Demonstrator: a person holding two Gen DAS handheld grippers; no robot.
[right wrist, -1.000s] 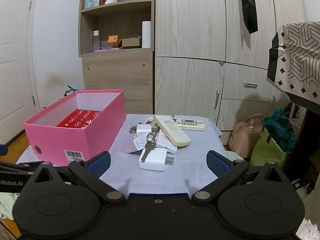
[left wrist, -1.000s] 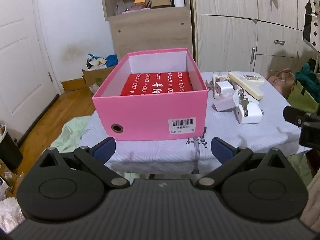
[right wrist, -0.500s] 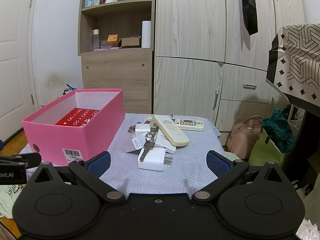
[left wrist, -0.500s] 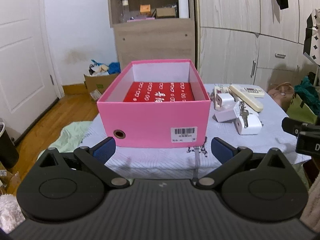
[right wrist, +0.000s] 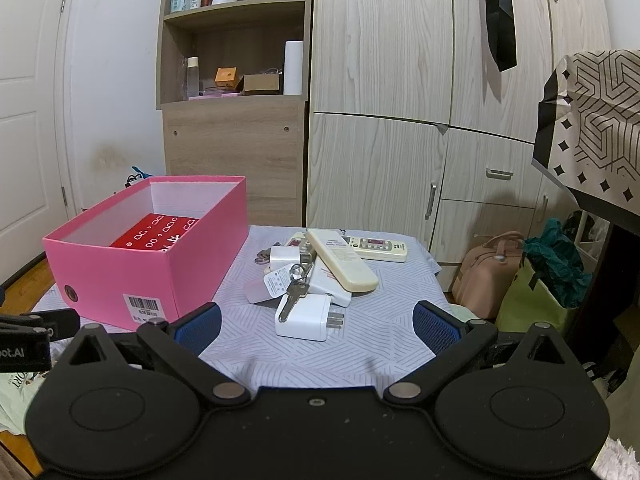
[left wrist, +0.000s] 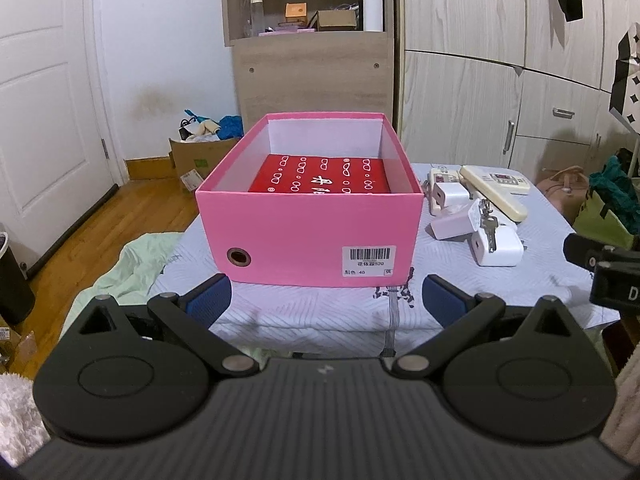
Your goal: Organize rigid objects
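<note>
- The left gripper (left wrist: 326, 298) hangs in front of the table's near edge, its jaws spread wide with nothing between the blue pads (left wrist: 210, 300).
- Straight ahead of it the pink box (left wrist: 308, 240) stands open on the pale patterned tablecloth (left wrist: 320, 312), taking up the left part of the table; a barcode label (left wrist: 369, 260) is stuck on its near wall.
- A red package (left wrist: 320, 180) with white markings lies flat on the box floor.
- Just to the right of the box sits a loose heap: white charger plugs, the nearest white charger (right wrist: 306, 318) lying with its prongs pointing right.
- A key (right wrist: 292, 298) on a ring with a round tag rests on top of that charger.
- A cream remote (right wrist: 342, 260) lies slanted across the heap, and a second remote (right wrist: 376, 246) lies flat behind it, touching the pile.
- The right gripper (right wrist: 316, 326) hovers before the heap, jaws wide apart and holding nothing.
- Farther right, beside the table, stand a tan handbag (right wrist: 488, 272) and a green bag (right wrist: 532, 304).
</note>
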